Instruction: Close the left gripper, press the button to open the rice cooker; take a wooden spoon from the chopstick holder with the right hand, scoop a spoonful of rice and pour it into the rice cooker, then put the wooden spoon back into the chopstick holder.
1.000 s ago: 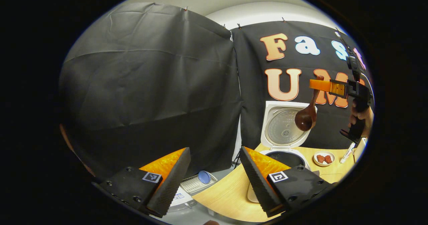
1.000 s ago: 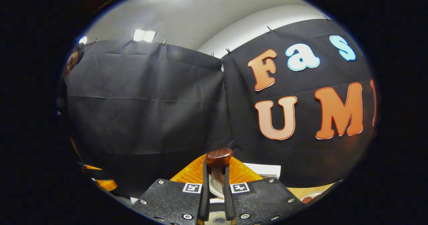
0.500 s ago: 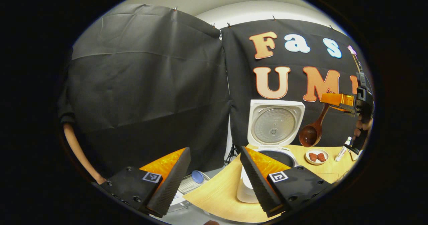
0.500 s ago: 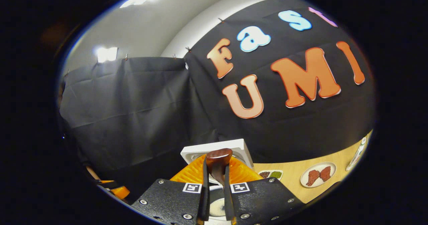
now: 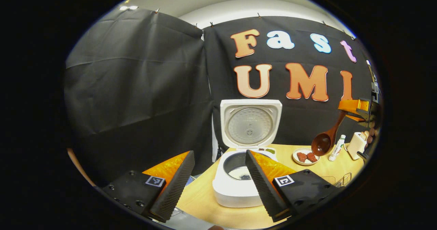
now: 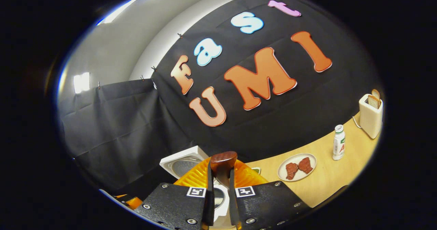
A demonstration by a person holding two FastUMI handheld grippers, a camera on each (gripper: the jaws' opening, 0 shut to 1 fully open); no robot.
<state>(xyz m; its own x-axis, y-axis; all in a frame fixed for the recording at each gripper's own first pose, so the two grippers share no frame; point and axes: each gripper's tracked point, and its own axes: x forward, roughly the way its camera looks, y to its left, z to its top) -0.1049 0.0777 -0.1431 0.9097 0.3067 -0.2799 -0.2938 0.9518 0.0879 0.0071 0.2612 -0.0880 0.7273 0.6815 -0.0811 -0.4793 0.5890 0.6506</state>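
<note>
Wooden spoon: dark glossy brown, bowl empty.

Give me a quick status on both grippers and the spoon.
Left gripper open, empty. Right gripper shut on wooden spoon, bowl hanging above the table. Rice cooker lid up. Nothing blocking.

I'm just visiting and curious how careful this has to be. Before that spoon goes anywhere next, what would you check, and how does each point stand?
1. White rice cooker lid open: ok.
2. Right gripper shut on the dark brown wooden spoon: ok, both fingers press its handle.
3. Spoon bowl empty: ok, it looks bare.
4. Left gripper clear of the spoon: ok, open and apart.
5. Rice already in the pot: ok, some white shows inside.
6. Chopstick holder free for the return: cannot tell.
</note>
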